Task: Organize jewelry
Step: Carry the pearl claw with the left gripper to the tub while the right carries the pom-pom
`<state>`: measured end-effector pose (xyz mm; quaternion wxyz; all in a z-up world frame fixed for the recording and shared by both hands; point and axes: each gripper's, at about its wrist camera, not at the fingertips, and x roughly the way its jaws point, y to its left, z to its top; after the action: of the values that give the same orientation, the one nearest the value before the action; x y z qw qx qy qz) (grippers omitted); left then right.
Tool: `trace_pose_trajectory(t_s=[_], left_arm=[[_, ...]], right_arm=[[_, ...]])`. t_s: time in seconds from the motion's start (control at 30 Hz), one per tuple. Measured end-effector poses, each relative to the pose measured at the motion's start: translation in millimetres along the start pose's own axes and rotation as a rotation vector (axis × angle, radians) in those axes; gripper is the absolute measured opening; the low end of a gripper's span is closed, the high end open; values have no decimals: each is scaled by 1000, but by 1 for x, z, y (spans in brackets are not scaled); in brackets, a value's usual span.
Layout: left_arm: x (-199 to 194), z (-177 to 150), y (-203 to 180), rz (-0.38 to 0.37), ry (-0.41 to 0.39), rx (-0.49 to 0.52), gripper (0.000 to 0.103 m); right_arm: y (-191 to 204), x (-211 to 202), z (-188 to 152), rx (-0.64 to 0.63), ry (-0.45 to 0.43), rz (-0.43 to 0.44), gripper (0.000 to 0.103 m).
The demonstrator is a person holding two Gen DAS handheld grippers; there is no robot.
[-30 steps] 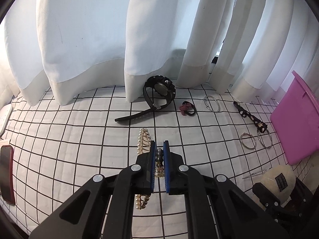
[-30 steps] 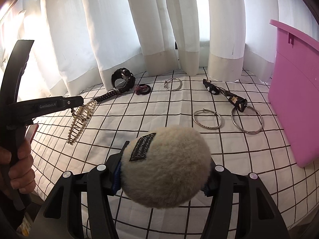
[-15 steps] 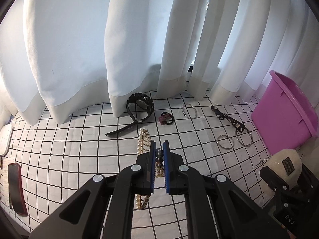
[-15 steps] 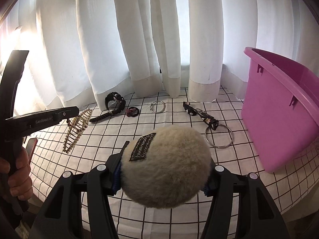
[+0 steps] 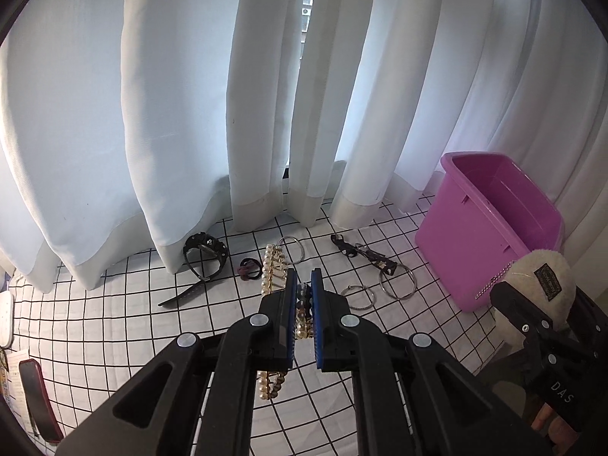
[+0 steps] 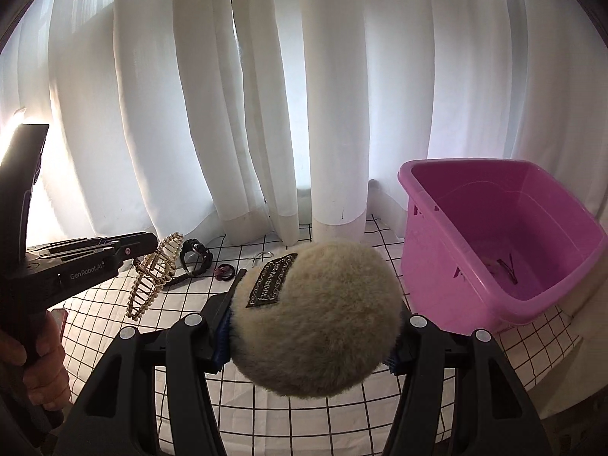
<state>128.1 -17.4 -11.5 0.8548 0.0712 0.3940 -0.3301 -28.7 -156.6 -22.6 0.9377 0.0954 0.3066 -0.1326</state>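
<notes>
The pearl hair clip (image 5: 272,266) shows glossy cream beads on a shiny gold-coloured metal frame, and the fluffy pompom (image 6: 317,315) is soft, matt beige fur with a dark woven label. The pink bin (image 6: 505,243) is smooth plastic with a slight sheen, while the hoop rings (image 5: 397,285) look like thin polished metal and the watch (image 5: 205,256) like matt black plastic. A white cloth with a black grid (image 5: 114,304) covers the desk, the curtains (image 5: 171,95) are matt white fabric, and each tool is matt black plastic with blue pads (image 5: 316,296).
</notes>
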Motion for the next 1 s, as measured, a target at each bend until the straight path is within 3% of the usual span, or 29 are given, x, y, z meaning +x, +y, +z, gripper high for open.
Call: trace_pose_trajectory(t_s=[0.23, 0.5, 0.73, 1.0], left_arm=[[-10, 29, -49, -41, -49, 67, 7], [-13, 59, -121, -61, -125, 75, 7], [4, 79, -194, -53, -133, 40, 7], [40, 92, -272, -57, -86, -5, 7]], right_arm=[[-33, -30, 24, 16, -67, -18, 57], [-96, -45, 55, -21, -114, 15, 57], [-183, -42, 86, -36, -109, 40, 57], [-272, -20, 106, -38, -37, 67, 57]])
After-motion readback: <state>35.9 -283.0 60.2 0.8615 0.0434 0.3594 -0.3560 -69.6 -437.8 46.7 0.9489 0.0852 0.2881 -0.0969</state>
